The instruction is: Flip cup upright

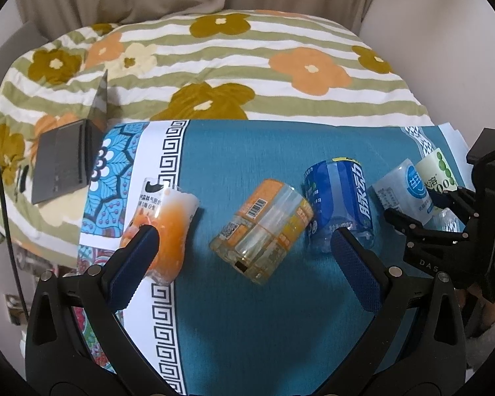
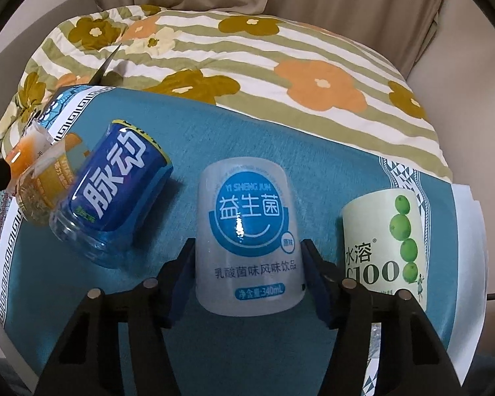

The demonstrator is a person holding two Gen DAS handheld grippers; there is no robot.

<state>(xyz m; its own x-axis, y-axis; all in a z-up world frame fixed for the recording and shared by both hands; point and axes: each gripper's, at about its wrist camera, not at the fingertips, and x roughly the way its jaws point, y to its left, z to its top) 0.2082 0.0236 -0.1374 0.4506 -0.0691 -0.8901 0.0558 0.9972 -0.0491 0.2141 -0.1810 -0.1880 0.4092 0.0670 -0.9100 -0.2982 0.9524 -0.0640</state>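
1. the teal tablecloth point(image 1: 247, 151) covers the table in front of a flowered quilt point(image 1: 214, 52); a row of five cut-down bottle cups sits on it, and a dark laptop point(image 1: 66, 161) rests on the quilt at the left.
2. the right gripper point(image 2: 247, 274) has its jaws closed against both sides of the white probiotic-label cup point(image 2: 247, 241), near the cup's lower part; the label reads right way up, but which end is open is hidden.
3. the left gripper point(image 1: 244, 244) has its jaws wide apart and grips nothing; the orange barcode cup point(image 1: 264, 227) lies on its side between them, just ahead of the tips, untouched as far as i can tell.
4. the blue cup point(image 2: 115, 198) also lies tilted on its side, the green-dotted cup point(image 2: 386, 250) stands just beside the right jaw, and the orange peach cup point(image 1: 165, 227) stands behind the left fingertip point(image 1: 145, 241).
5. judged as thin clear plastic, these cups should be very light, springy and slick; a hard squeeze would likely buckle the wall.
6. the best hold is probably across the mid-body, where the label adds grip, not the flimsy cut rim.
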